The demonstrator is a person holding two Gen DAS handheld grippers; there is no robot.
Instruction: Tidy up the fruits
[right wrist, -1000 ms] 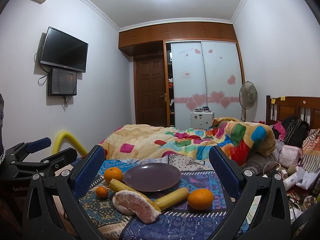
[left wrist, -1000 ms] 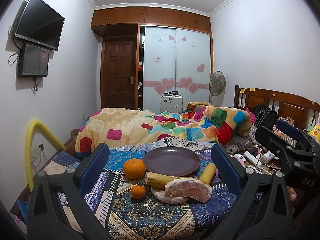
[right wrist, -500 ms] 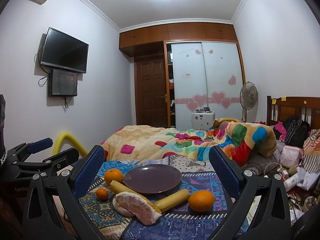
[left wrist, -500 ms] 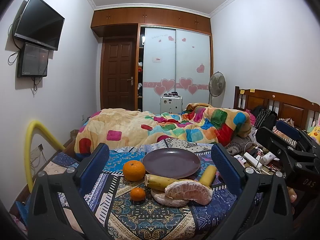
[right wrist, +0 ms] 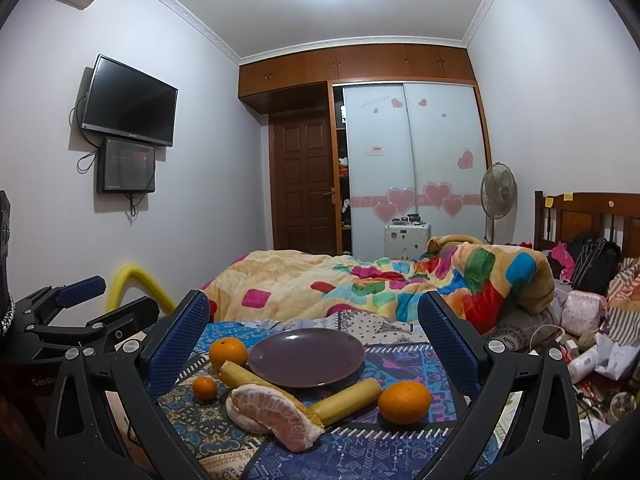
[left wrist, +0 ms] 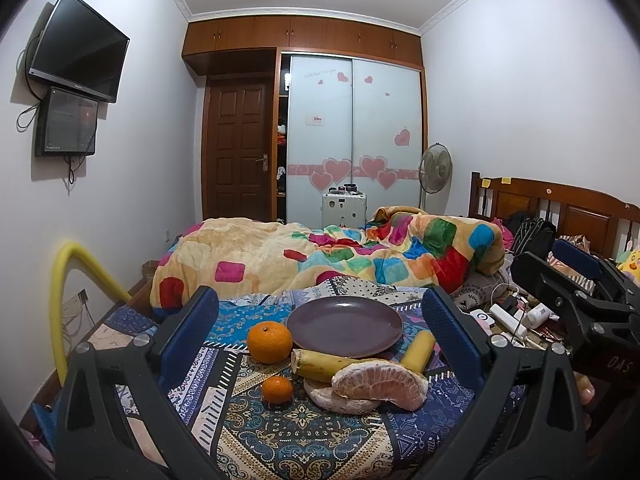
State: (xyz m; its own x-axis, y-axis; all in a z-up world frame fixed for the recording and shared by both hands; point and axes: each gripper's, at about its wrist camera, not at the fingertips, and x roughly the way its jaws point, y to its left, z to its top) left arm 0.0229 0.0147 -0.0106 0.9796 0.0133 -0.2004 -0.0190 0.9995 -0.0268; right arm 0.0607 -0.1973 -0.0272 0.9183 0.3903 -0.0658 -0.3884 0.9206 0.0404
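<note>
A dark purple plate (right wrist: 306, 356) sits empty on a patterned blue cloth (right wrist: 360, 446) spread over the bed, with fruit ringed around its near side. From the right wrist view, a large orange (right wrist: 404, 401) lies to the right, near the right gripper's (right wrist: 313, 330) right finger and apart from the plate. A peeled pomelo segment (right wrist: 272, 410) sits closest to the camera, slightly left of centre. Two banana pieces (right wrist: 346, 396) lie just behind it, their long axes slanting in toward the plate. A second orange (left wrist: 269, 341) and a small tangerine (left wrist: 277, 389) sit on the left side, nearer the left gripper (left wrist: 320, 330). Both grippers are spread wide and hold nothing, poised above the near edge of the cloth. The right-hand orange looks the likeliest pick for the right gripper; the plate lies up and left of it.
</note>
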